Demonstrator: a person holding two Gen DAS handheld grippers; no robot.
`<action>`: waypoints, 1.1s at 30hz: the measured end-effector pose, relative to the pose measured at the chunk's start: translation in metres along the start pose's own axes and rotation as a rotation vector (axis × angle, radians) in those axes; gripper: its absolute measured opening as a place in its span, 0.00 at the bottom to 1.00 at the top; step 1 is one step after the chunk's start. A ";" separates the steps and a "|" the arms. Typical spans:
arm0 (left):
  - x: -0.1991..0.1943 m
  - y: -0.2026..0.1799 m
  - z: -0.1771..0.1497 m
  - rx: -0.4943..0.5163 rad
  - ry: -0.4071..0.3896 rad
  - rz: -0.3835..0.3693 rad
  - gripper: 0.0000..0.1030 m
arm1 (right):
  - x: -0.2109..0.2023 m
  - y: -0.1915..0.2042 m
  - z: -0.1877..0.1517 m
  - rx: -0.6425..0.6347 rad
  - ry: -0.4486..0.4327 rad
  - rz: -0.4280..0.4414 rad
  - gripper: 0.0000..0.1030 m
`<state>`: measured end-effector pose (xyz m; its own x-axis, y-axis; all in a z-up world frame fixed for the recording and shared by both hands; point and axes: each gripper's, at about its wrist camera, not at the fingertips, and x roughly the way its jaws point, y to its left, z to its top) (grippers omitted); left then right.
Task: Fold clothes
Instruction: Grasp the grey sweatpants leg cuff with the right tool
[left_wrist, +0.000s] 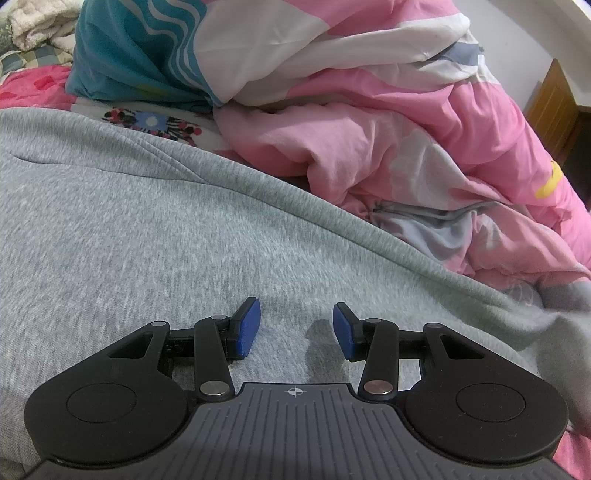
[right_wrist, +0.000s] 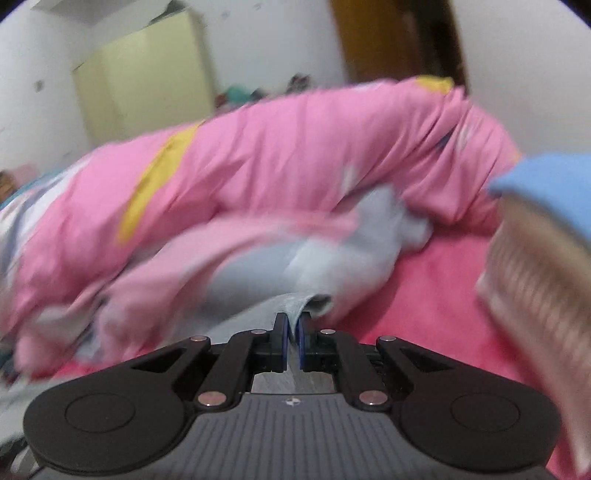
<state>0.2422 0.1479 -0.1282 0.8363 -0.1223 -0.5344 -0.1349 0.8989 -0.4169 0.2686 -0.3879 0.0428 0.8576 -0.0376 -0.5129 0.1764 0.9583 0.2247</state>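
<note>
A grey knit garment lies spread over the bed and fills most of the left wrist view. My left gripper hovers just above it, open, with nothing between its blue pads. In the blurred right wrist view, my right gripper is shut on a thin edge of the grey garment, which rises in a fold between the pads.
A rumpled pink and white quilt is heaped beyond the garment, with a teal pillow behind it. The red bedsheet shows at the right. A sleeve with a blue cuff crosses the right edge. A pale wardrobe stands by the wall.
</note>
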 end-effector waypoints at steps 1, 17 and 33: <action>0.000 0.000 0.000 0.000 0.000 0.000 0.42 | 0.010 -0.006 0.010 0.011 -0.014 -0.030 0.08; -0.002 -0.002 0.000 0.000 -0.003 0.005 0.42 | -0.006 -0.117 -0.064 0.432 0.285 -0.035 0.45; -0.047 -0.118 -0.086 0.855 0.107 -0.192 0.43 | 0.026 -0.153 -0.121 0.674 0.278 0.019 0.34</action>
<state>0.1728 0.0120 -0.1168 0.7436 -0.3042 -0.5954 0.4828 0.8604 0.1634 0.2056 -0.5017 -0.1049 0.7248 0.1364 -0.6753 0.4989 0.5721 0.6510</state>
